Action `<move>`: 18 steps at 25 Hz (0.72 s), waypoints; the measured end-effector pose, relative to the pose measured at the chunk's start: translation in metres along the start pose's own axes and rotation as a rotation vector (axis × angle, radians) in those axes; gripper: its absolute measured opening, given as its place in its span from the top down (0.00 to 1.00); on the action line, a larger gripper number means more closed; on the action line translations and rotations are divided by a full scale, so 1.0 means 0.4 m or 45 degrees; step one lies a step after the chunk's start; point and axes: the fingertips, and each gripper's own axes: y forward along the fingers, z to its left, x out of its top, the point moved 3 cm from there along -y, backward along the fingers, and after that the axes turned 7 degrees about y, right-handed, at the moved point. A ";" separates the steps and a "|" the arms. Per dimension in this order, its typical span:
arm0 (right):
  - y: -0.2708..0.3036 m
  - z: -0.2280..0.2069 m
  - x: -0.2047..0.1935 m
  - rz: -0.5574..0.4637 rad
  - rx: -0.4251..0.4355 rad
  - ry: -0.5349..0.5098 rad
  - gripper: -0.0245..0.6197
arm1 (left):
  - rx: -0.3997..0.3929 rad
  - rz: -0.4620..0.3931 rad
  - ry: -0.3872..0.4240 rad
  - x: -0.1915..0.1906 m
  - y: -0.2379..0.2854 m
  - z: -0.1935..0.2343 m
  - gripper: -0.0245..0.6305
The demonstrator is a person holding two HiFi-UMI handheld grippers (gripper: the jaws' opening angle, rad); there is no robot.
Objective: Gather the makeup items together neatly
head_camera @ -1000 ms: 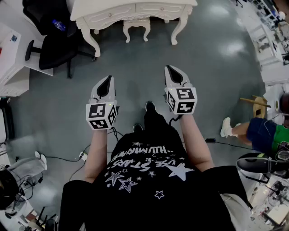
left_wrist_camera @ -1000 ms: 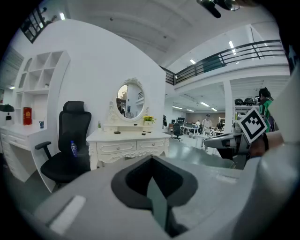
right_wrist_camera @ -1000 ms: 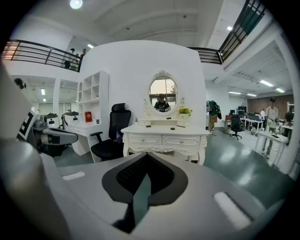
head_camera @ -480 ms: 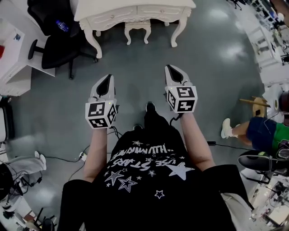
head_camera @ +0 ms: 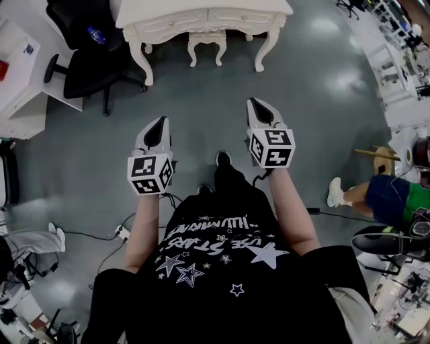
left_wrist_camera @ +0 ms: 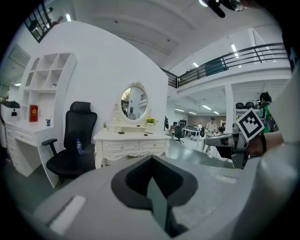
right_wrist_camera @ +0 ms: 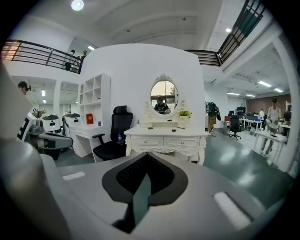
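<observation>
The white dressing table (head_camera: 201, 19) stands across the floor ahead of me. A few small dark makeup items (right_wrist_camera: 149, 126) lie on its top under the oval mirror (right_wrist_camera: 164, 96); they are too small to tell apart. They also show in the left gripper view as makeup items (left_wrist_camera: 121, 132). My left gripper (head_camera: 161, 122) and right gripper (head_camera: 254, 103) are held side by side at waist height, pointing at the table and well short of it. Both are shut with nothing between the jaws, as the left gripper (left_wrist_camera: 151, 158) and right gripper (right_wrist_camera: 146, 154) show in their own views.
A matching stool (head_camera: 205, 40) sits under the table. A black office chair (head_camera: 87, 67) with a blue bottle (head_camera: 95, 35) on its seat stands left of it, beside a white desk (head_camera: 20, 80). Cables (head_camera: 121, 232) lie on the floor. A seated person (head_camera: 390, 195) is at the right.
The dressing table and chair have drawn a little closer in the head view as I moved forward with both grippers. Both grippers stay shut and empty.
</observation>
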 end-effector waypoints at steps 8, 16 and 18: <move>0.084 -0.011 0.007 0.018 0.042 0.080 0.56 | 0.003 -0.005 0.010 0.017 0.049 0.038 0.96; 0.314 -0.087 0.036 0.088 0.076 0.148 0.35 | 0.030 0.057 -0.016 0.025 0.235 0.128 0.96; 0.385 -0.124 0.062 0.095 0.083 0.158 0.35 | 0.035 0.056 -0.020 0.048 0.308 0.150 0.96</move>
